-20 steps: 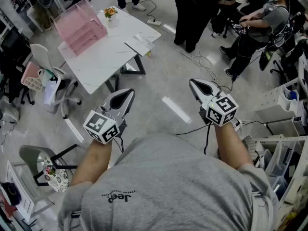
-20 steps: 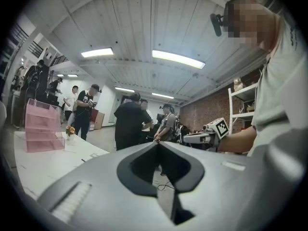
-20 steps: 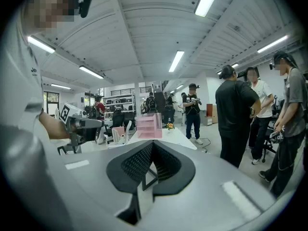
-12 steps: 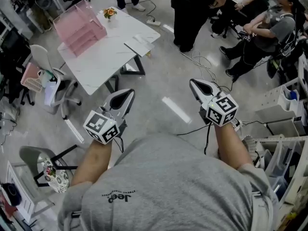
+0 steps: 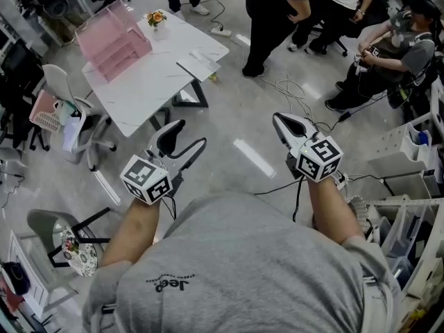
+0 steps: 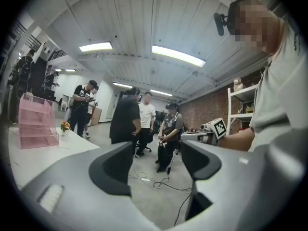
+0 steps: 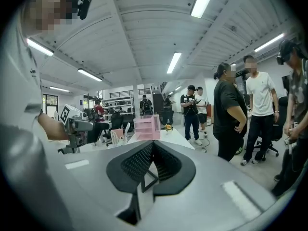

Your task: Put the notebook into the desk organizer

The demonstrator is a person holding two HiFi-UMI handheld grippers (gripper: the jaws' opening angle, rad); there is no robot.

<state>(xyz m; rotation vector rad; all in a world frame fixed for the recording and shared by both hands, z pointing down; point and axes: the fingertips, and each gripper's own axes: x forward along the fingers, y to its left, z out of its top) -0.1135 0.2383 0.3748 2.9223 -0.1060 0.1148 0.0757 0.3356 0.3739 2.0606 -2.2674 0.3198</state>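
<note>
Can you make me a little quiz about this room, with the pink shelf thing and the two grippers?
1. True or false: the notebook is already inside the pink desk organizer.
2. Look at the left gripper and the right gripper. Which one has its jaws apart? A) left B) right C) both
3. Fill in: near the organizer, on the white table, stands a small pot of ____.
Key: 1 false, it lies on the table, apart from the organizer. 2 A. 3 flowers.
</note>
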